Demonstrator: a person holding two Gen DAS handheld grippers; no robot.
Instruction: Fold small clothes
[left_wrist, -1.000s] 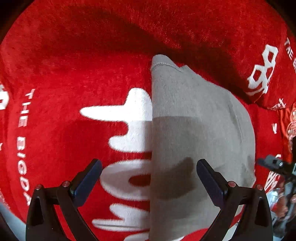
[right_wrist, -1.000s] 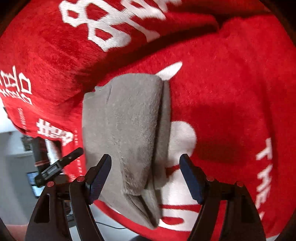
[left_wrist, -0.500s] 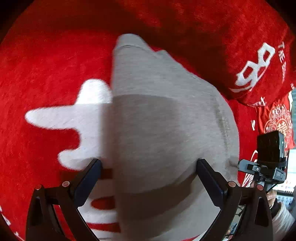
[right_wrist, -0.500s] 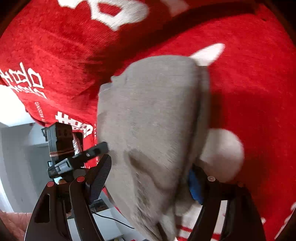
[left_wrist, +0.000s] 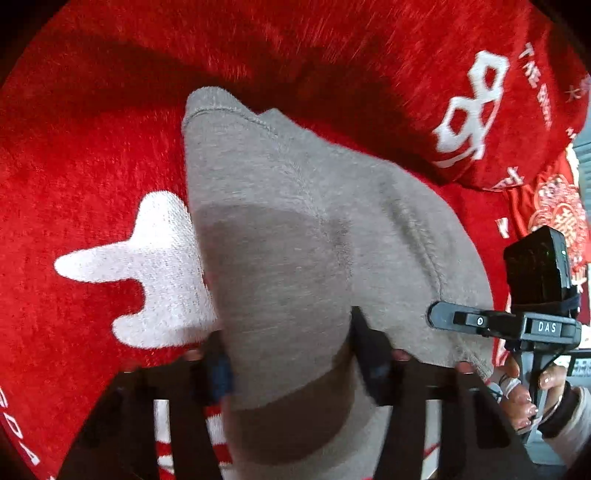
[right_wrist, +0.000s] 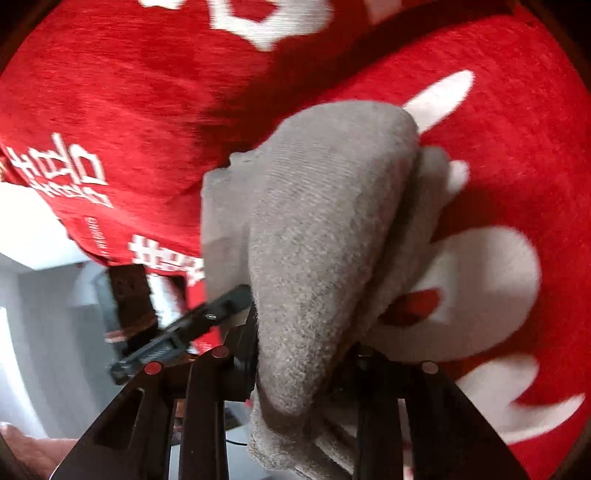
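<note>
Both the left gripper (left_wrist: 291, 350) and the right gripper (right_wrist: 303, 354) have their jaws pinching the near edge of the grey knitted garment (left_wrist: 295, 229), lying on the red blanket (left_wrist: 92, 166), probably to lift it for 1 fold.

The garment (left_wrist: 295, 229) lay on the blanket (left_wrist: 92, 177), the left gripper (left_wrist: 291, 354) at its near edge, the right gripper (right_wrist: 299, 354) at its opposite edge.
</note>
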